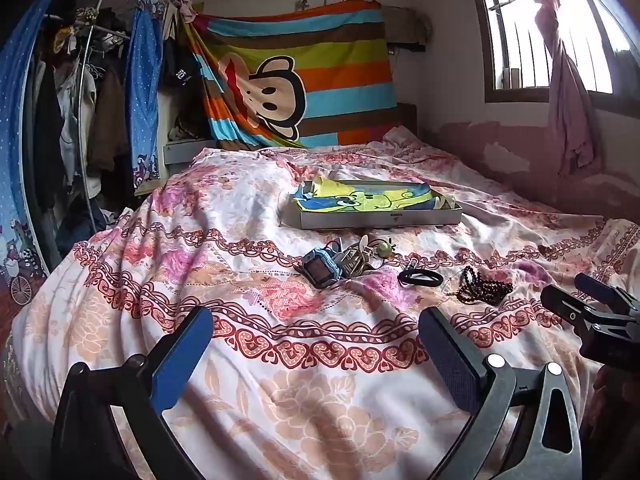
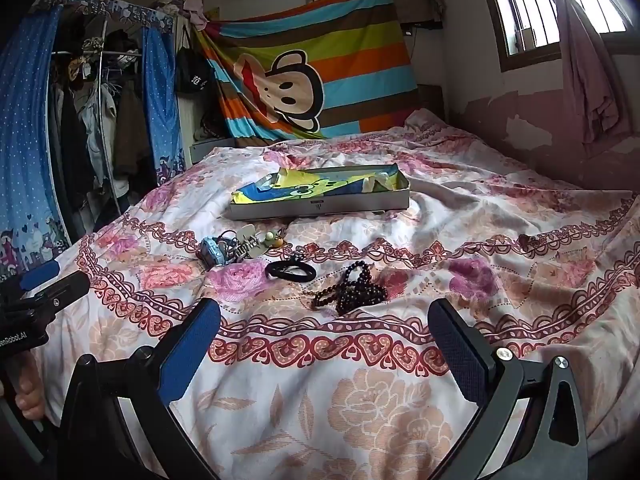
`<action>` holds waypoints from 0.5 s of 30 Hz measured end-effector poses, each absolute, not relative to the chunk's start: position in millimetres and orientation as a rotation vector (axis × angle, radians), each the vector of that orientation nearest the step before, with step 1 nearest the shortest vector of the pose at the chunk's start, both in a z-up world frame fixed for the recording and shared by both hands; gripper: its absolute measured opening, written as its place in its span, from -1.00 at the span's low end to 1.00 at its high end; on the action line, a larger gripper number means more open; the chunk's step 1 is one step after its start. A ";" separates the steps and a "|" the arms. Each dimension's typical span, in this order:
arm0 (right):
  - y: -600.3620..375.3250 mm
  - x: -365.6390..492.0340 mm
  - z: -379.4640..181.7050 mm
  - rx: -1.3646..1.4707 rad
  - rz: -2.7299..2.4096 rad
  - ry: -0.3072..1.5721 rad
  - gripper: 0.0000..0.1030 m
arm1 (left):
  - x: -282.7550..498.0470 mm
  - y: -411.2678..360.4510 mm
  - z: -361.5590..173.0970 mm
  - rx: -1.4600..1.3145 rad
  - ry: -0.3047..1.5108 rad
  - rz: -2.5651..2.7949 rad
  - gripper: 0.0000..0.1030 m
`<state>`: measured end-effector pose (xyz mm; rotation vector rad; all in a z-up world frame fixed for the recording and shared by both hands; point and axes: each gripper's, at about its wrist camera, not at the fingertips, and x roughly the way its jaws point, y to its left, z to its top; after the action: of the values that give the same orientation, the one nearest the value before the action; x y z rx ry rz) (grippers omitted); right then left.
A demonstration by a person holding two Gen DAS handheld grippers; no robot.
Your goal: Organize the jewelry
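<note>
On the floral bedspread lie a blue watch [image 1: 318, 268] [image 2: 212, 255], a tangle of small trinkets with a green charm [image 1: 360, 258] [image 2: 258, 245], a black bracelet [image 1: 421, 279] [image 2: 291, 270] and a dark bead necklace [image 1: 485, 290] [image 2: 354, 289]. Behind them sits a shallow grey box [image 1: 380, 219] [image 2: 320, 207] lined with yellow and blue cartoon cloth. My left gripper [image 1: 316, 328] is open, well short of the watch, nothing between its fingers. My right gripper [image 2: 325, 322] is open, just short of the necklace. Each gripper shows at the edge of the other's view.
The bed [image 1: 280, 380] fills the foreground. A striped monkey sheet [image 1: 296, 76] hangs at the head. An open wardrobe with hanging clothes [image 1: 72, 112] stands to the left. On the right are a barred window with a pink curtain [image 1: 568, 92] and a peeling wall.
</note>
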<state>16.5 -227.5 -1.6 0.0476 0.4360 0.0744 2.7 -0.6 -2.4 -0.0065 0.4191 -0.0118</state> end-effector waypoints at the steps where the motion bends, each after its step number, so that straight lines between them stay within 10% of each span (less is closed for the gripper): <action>1: -227.5 16.8 -1.9 0.048 0.075 0.437 0.98 | 1.8 -3.3 -3.5 -0.004 0.418 -0.013 1.00; 15: -227.8 16.5 -2.0 0.048 0.075 0.438 0.98 | 0.7 -3.9 -1.2 -0.009 0.421 -0.019 1.00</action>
<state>16.5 -227.8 -2.0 0.0481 0.4384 0.0749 0.7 -3.9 -1.2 -0.0092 0.4206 -0.0191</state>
